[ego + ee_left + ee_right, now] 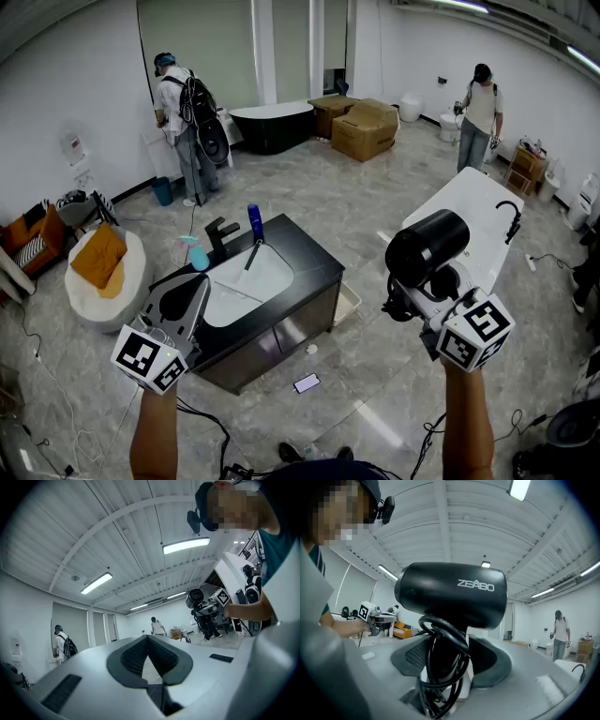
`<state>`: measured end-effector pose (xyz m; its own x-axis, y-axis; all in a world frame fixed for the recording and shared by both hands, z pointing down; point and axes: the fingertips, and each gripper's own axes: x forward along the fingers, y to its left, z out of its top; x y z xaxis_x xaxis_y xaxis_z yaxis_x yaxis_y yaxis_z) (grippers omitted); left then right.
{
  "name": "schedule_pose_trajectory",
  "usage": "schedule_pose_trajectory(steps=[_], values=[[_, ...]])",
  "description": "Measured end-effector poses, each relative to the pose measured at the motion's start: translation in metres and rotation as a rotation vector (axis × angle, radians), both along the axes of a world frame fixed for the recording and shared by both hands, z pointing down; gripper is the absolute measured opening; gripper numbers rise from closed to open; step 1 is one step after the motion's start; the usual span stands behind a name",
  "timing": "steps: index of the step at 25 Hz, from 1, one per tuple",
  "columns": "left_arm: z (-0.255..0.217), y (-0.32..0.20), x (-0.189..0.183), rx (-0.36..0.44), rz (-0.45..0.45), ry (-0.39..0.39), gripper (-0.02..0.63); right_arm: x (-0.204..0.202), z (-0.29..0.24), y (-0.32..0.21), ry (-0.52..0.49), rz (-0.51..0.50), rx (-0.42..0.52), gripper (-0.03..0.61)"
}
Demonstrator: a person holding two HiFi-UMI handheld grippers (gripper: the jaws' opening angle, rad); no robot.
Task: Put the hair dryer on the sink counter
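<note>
Hair dryer [427, 247] in right gripper [419, 292]

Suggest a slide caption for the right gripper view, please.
Right hand-held gripper clamps a black hair dryer by its cord-wrapped handle.

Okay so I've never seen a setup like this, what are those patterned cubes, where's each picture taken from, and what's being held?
A person holds a two-jaw gripper in each hand; the marker cubes are part of those grippers. The wide picture comes from a camera on the person's head, looking down; the other two come from cameras riding on the grippers. The right gripper is clamped on the handle of a black hair dryer, its cord looped round it. The left gripper is shut and empty. Below stands the sink counter, bearing a black faucet and a blue bottle.
</note>
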<state>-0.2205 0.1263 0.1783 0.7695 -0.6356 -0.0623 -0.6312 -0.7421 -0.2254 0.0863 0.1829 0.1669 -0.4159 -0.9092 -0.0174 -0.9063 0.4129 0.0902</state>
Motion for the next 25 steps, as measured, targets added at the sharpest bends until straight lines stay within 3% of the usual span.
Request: schedule_pose_trajectory(steps=[15, 25], values=[[0.010, -0.035, -0.034, -0.012, 0.013, 0.003, 0.006, -0.031, 0.011, -0.035, -0.024, 0.021, -0.021, 0.256], [0.012, -0.046, -0.036, 0.012, 0.006, 0.000, 0.006, -0.034, 0.008, -0.056, -0.111, -0.007, -0.016, 0.256]])
